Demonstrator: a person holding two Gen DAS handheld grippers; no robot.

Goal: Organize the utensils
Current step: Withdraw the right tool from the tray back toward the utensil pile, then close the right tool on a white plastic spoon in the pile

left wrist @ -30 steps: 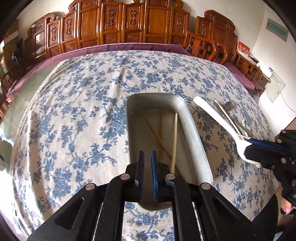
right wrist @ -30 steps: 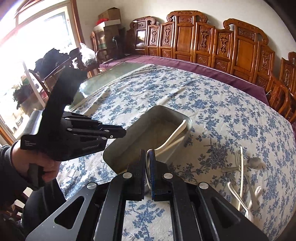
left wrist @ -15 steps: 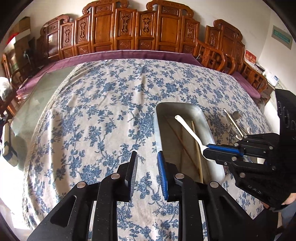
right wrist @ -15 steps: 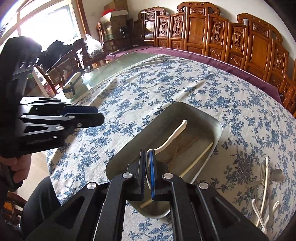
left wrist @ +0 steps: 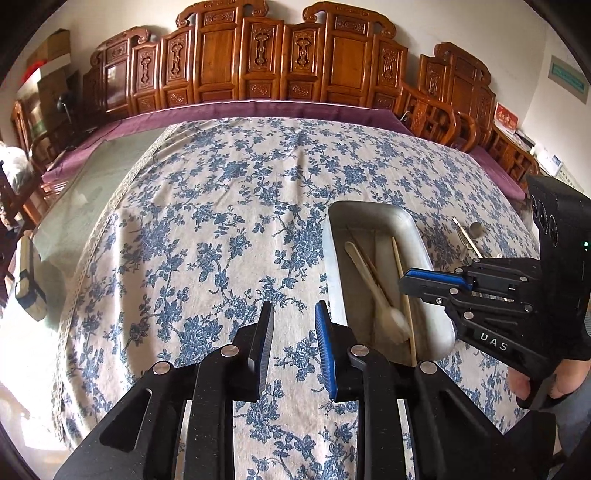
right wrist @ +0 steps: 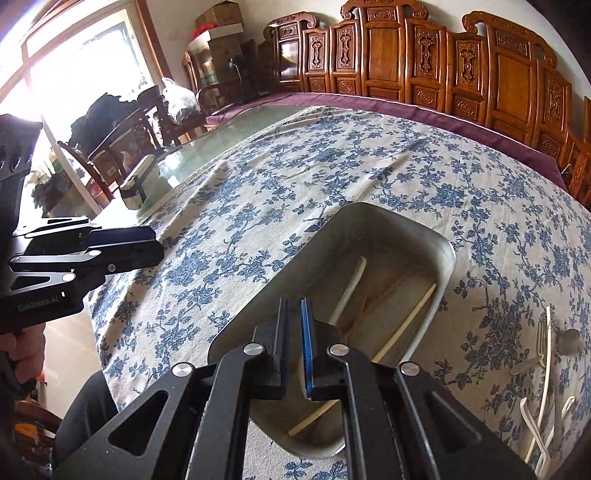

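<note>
two grippers, left [left wrist: 293, 332] jaws apart, right [right wrist: 294, 347] jaws opening, empty, over one tray [right wrist: 441, 258] holding one spoon [left wrist: 373, 284].

A white tablecloth [left wrist: 221, 206] printed with blue flowers covers most of the table, with a lace-like edge along its left side. Left of that edge lies bare greenish glass tabletop [left wrist: 92, 192], and a purple cloth [left wrist: 258, 109] runs along the far edge. Behind it stands a row of carved wooden chairs [left wrist: 280, 55] against a pale wall. On the glass near the left rim sits a small dark-and-white object [right wrist: 135, 184], too blurred to identify. Far left, a bright window [right wrist: 74, 66] glares, with cardboard boxes [right wrist: 218, 26] stacked in the corner. A green sign [left wrist: 567, 75] hangs on the right wall.
</note>
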